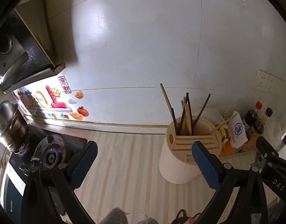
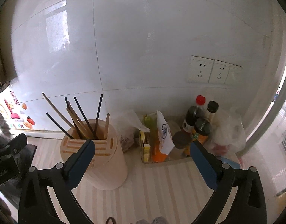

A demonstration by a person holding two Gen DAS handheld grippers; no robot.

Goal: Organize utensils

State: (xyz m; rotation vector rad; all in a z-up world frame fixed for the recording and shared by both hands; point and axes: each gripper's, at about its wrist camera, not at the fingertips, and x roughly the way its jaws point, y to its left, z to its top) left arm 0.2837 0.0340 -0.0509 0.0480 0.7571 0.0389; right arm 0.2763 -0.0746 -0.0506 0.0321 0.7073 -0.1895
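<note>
A: The left gripper (image 1: 144, 155) is seen spread wide, nothing caught between its blue pads, and the cream utensil holder (image 1: 182, 156) is found just ahead of its right finger, standing on the striped counter (image 1: 128, 160).

B: And the chopsticks (image 1: 186, 115)?

A: They are bunched upright in the holder's round opening, dark and pale ones fanned out at slight tilts. One more pale stick (image 1: 225, 123) is seen jutting out among the packets to the right of the holder; what it rests in cannot be told.

B: The right gripper (image 2: 143, 150) is likewise released, jaws far apart and empty. From its camera the holder (image 2: 98, 160) is placed ahead and to the left, partly behind the left finger.

A: What is spotted on the other side?

B: A tray of condiments (image 2: 167, 163) is seen ahead and between the fingers, with a red-capped bottle (image 2: 196, 110) beyond the right finger. A double wall socket (image 2: 210, 70) is mounted higher up.

A: A gas stove (image 1: 49, 153) and steel pot (image 1: 7, 125) are noted off to the left gripper's left.
</note>
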